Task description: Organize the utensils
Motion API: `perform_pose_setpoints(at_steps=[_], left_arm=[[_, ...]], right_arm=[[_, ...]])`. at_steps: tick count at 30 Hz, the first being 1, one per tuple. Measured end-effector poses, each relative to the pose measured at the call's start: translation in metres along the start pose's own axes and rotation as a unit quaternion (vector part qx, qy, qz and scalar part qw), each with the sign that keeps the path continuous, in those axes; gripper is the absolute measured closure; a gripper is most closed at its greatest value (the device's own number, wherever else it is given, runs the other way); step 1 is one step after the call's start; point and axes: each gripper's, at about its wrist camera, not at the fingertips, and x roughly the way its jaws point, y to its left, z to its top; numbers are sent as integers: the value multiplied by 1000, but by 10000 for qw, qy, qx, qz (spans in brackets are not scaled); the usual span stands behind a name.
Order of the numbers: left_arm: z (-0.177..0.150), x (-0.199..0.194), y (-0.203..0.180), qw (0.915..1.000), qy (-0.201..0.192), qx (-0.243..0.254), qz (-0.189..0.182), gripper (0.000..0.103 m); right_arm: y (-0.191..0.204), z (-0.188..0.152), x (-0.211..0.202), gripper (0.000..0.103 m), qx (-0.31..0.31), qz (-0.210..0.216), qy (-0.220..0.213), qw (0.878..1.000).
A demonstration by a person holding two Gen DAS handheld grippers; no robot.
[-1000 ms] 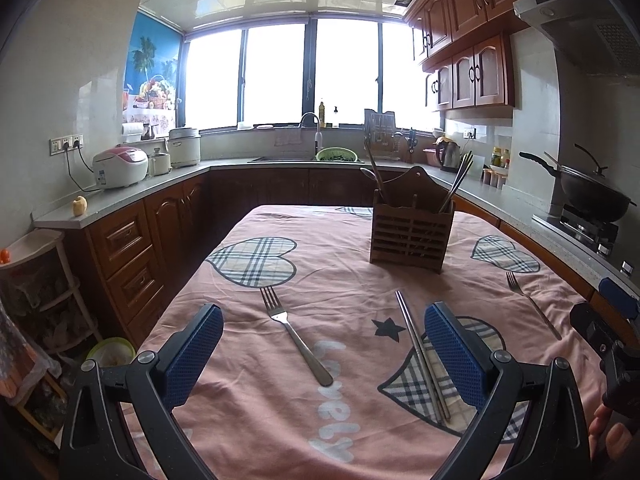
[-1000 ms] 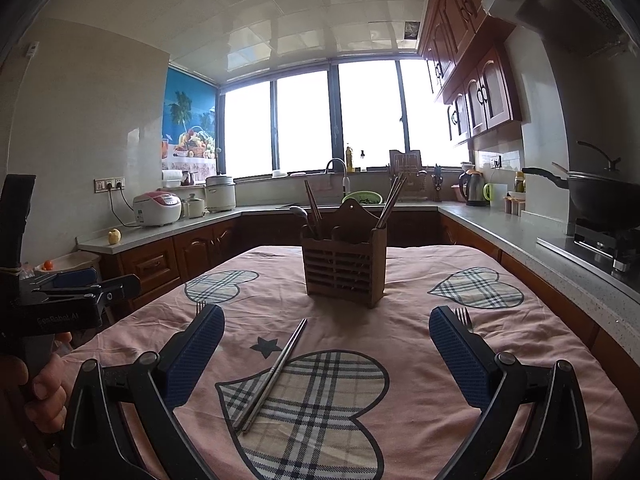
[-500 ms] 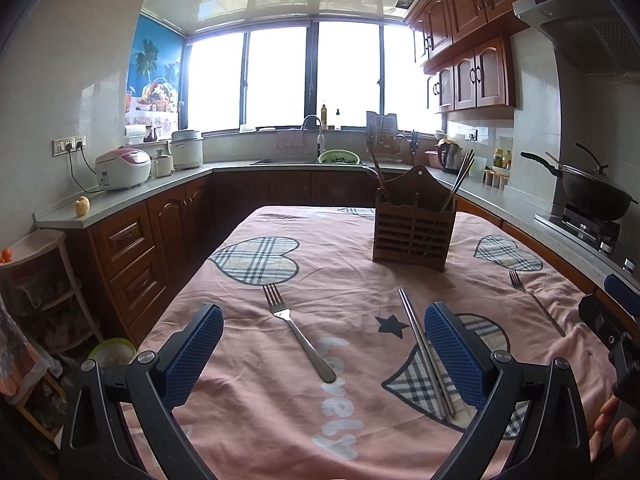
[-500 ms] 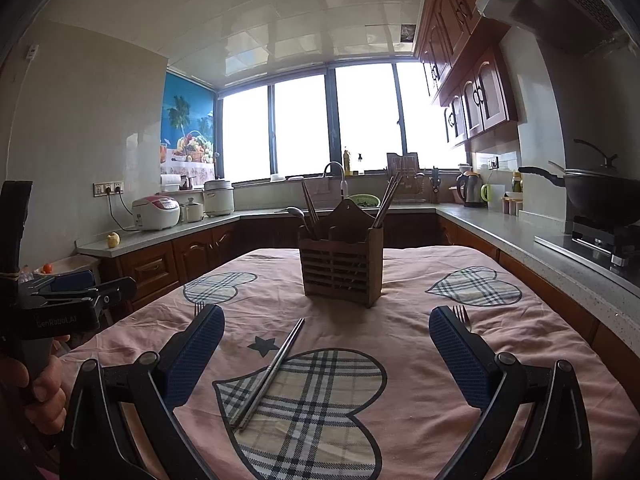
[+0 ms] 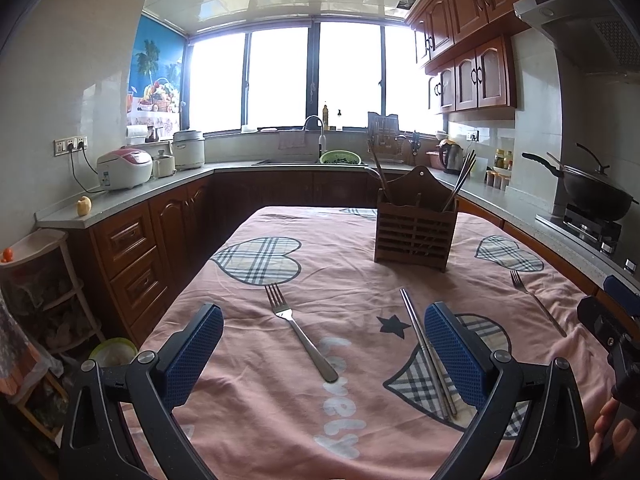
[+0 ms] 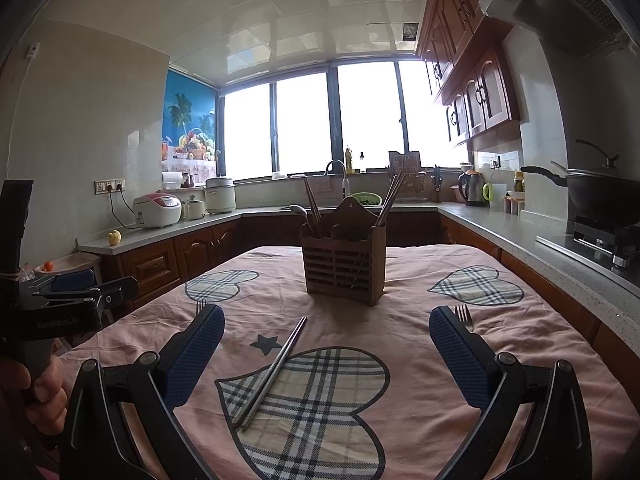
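A slatted wooden utensil holder (image 5: 414, 234) (image 6: 344, 266) stands upright mid-table with chopsticks and a spoon in it. On the pink cloth lie a steel fork (image 5: 300, 332), a pair of metal chopsticks (image 5: 426, 354) (image 6: 274, 368), and a second fork (image 5: 536, 302) (image 6: 464, 316) at the right. My left gripper (image 5: 324, 354) hovers open over the first fork, empty. Open and empty too, my right gripper (image 6: 326, 356) straddles the chopsticks, its right finger partly hiding the second fork. The first fork's tines (image 6: 201, 305) peek above its left finger.
The table (image 5: 256, 408) wears a pink cloth with plaid hearts. Counters wrap around it: rice cookers (image 5: 124, 168) at left, a sink (image 5: 320, 156) at the back, a wok (image 5: 596, 196) on the stove at right. A hand holds the other gripper (image 6: 52, 320) at the left edge.
Both views have drifted slightly; the left gripper has eased a little back and left, so the table items sit marginally further right. Nothing was grasped or released.
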Motion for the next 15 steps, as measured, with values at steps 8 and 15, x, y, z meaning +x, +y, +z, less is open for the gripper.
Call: perform_pose_setpoints(at_steps=[8,15], left_arm=[[0,0,0,10000,-4,-5,-7,1],[-1,1,-1,10000,11,-1,-21,1]], right_arm=[[0,0,1,0,18,3,10,10000],[1,0,1,0,18,1,10,10000]])
